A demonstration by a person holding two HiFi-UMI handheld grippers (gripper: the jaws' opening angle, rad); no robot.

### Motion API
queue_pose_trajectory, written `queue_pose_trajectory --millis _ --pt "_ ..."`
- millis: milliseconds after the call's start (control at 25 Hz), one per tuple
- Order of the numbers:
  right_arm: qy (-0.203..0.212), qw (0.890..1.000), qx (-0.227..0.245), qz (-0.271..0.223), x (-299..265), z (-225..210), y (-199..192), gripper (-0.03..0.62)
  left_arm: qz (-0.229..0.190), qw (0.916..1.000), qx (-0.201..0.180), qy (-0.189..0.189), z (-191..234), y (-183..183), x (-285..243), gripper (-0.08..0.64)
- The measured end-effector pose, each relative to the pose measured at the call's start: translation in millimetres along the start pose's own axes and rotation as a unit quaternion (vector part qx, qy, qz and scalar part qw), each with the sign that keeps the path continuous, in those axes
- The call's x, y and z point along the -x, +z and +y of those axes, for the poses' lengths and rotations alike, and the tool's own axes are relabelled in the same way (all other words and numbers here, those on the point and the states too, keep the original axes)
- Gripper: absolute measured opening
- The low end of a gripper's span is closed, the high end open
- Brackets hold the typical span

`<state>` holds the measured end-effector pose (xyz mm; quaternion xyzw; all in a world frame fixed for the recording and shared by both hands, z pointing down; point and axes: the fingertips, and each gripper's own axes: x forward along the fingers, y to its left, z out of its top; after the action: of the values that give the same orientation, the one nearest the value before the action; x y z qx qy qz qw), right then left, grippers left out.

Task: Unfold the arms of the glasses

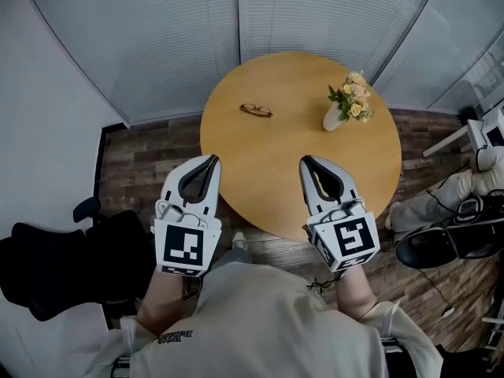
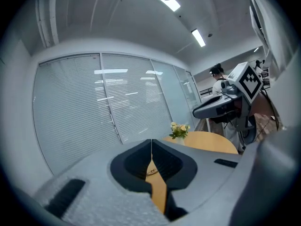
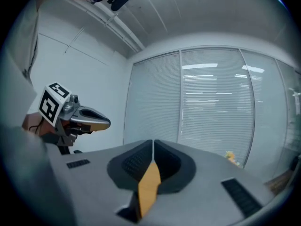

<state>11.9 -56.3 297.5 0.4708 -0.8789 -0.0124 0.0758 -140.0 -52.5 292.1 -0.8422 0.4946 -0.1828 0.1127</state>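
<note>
Glasses rest on the table — the left gripper, jaws closed, sights them; the right gripper, also closed, doesn't.

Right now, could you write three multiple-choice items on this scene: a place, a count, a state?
1. Where do the glasses lie on the round table?
A. left of the flower vase, apart from it
B. inside the vase
C. at its near edge
2. How many vases stand on the table?
A. none
B. one
C. three
3. How do the jaws of the left tool and right tool stand?
A. wide apart
B. together, holding nothing
C. shut on the glasses
A: the head view shows them there. B: one vase shows. B: each tool's view shows jaws meeting.
</note>
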Motion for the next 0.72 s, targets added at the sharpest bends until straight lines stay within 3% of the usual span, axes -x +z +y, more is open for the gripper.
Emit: queue_pose_trajectory --millis 160,400,720 --pt "-0.017 1.000 -0.016 0.012 -35.6 -9.1 -2.0 0.034 -0.013 0.9994 0.002 -0.033 22.4 -4.5 -30.8 0.023" --pt "-0.032 0.999 -0.017 0.027 -73.4 -8.7 -1.5 0.034 -0.011 0.9988 -0.008 -0.047 54.2 -19.7 -57.9 0.023" --pt "-0.030 0.999 -0.017 0.030 -91.8 -17.1 -3.0 0.034 -0.013 0.9976 -0.013 -0.066 57.1 -24.2 -78.0 0.024"
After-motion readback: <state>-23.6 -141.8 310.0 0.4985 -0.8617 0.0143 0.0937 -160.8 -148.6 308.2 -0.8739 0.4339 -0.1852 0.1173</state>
